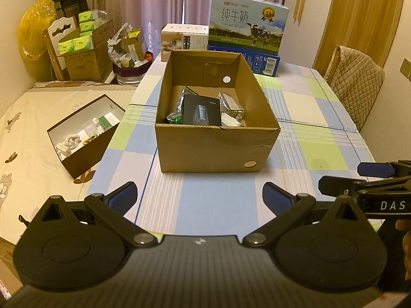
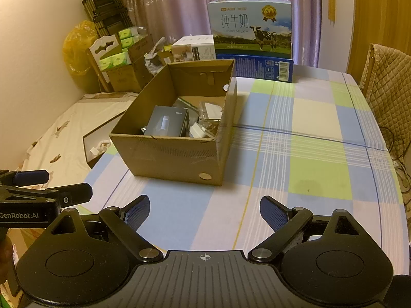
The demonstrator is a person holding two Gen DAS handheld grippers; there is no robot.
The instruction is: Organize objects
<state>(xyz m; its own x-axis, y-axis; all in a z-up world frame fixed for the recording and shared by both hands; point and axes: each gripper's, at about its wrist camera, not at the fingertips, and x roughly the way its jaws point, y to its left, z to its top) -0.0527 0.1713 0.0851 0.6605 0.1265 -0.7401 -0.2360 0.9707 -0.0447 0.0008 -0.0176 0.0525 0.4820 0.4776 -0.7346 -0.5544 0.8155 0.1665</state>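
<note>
I have the table (image 1: 308, 133) ahead under its checked cloth, and on it the open cardboard box (image 1: 215, 148), standing just past both tools. Well behind it sits the milk carton case (image 1: 246, 20) with a smaller white box (image 1: 185, 38) beside it. Off the table's left edge, on the bed (image 1: 38, 133), lies a dark shoebox (image 1: 84, 133) holding small white and green bits.

Inside the cardboard box I see a black product box (image 1: 203, 110) propped among a white charger (image 1: 231, 120) and wrapped packets. The rest of the table looks bare, so I judge the sorting is near done or between items.

My left tool (image 1: 199, 197) is spread wide and empty; my right tool (image 2: 204, 210) likewise. If anything remains, it is the shoebox, needing a leftward reach clear of the cardboard wall.
</note>
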